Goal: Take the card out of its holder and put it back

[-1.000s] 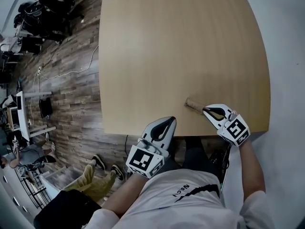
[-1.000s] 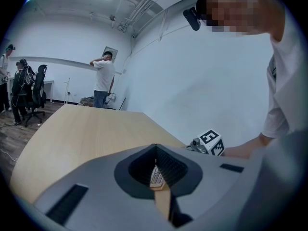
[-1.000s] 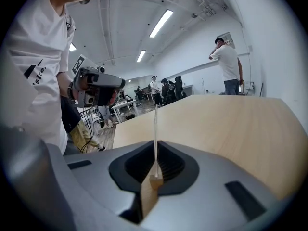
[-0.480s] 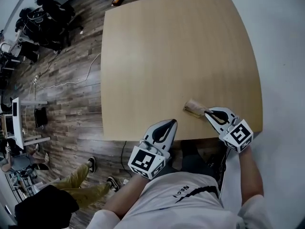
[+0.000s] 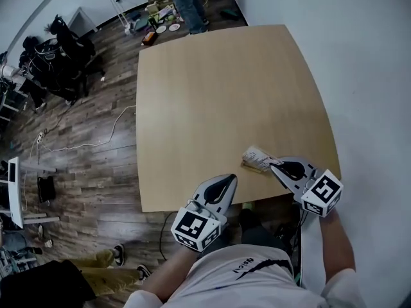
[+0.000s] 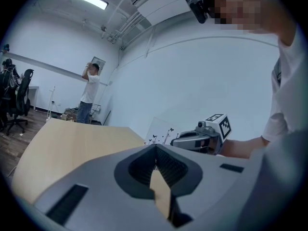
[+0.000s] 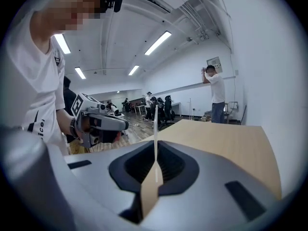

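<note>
A white card [image 5: 255, 157] with small black prints lies low over the near right part of the wooden table [image 5: 218, 88]. My right gripper [image 5: 273, 165] is shut on its near edge. In the right gripper view the card [image 7: 155, 124] shows edge-on as a thin white line rising from the jaws of that gripper [image 7: 155, 146]. From the left gripper view the card's [image 6: 161, 130] printed face is visible, with the right gripper [image 6: 197, 139] behind it. No separate holder can be made out. My left gripper [image 5: 228, 178] hangs at the table's front edge, shut and holding nothing [image 6: 155, 147].
A person [image 5: 189, 2] stands past the table's far edge beside clutter on the floor. Office chairs [image 5: 64, 43] and a cable [image 5: 96, 130] are on the wood floor to the left. A pale wall runs along the right.
The right gripper has turned the card so its white printed face shows instead of a thin brownish edge. The head view has tipped up. The left gripper has barely moved.
</note>
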The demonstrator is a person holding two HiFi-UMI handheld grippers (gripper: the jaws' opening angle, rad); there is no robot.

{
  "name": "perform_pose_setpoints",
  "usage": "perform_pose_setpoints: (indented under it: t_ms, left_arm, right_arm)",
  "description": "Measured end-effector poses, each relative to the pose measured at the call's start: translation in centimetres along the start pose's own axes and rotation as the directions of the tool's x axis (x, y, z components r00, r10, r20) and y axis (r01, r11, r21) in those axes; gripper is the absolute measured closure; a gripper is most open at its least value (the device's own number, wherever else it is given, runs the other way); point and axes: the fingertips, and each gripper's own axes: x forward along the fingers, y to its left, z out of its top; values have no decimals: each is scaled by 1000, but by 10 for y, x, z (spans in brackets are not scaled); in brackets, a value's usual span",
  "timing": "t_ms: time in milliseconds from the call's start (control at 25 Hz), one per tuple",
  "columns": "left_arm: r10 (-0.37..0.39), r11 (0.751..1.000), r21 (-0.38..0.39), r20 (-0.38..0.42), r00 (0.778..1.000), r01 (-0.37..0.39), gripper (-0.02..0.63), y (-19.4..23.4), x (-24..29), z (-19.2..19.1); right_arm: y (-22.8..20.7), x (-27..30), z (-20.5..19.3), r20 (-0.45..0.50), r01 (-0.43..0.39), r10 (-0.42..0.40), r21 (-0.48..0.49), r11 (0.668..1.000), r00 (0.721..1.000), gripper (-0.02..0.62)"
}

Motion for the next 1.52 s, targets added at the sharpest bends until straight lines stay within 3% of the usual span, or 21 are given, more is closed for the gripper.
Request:
perform_pose_setpoints:
  t_ms: [320,560,680,1080,1520]
  left_arm:
    - [-80,996,31,76,994,78,594,-20,-50,45]
    - [-126,990,68,90,988,120,594,-36,-63,70]
    - [-130,988,94,78,989,122,594,-39,-64,75]
    - [-131,990,57,84,988,126,594,-40,-72,89]
    - [-110,994,36,65,992,108,594,-29,-54,55]
  right_arm:
    - [51,-23,59,59,32,-33,17,999,998,569]
    - [68,-34,88,71,47,-47,-4,999,996,570]
    - [71,-35,92,68,52,-52,-3,999,996,569]
    - [78,-41,103,62,63,-64,13,998,996,569]
    - [56,-33,59,30,38,-38,1,999,999,569]
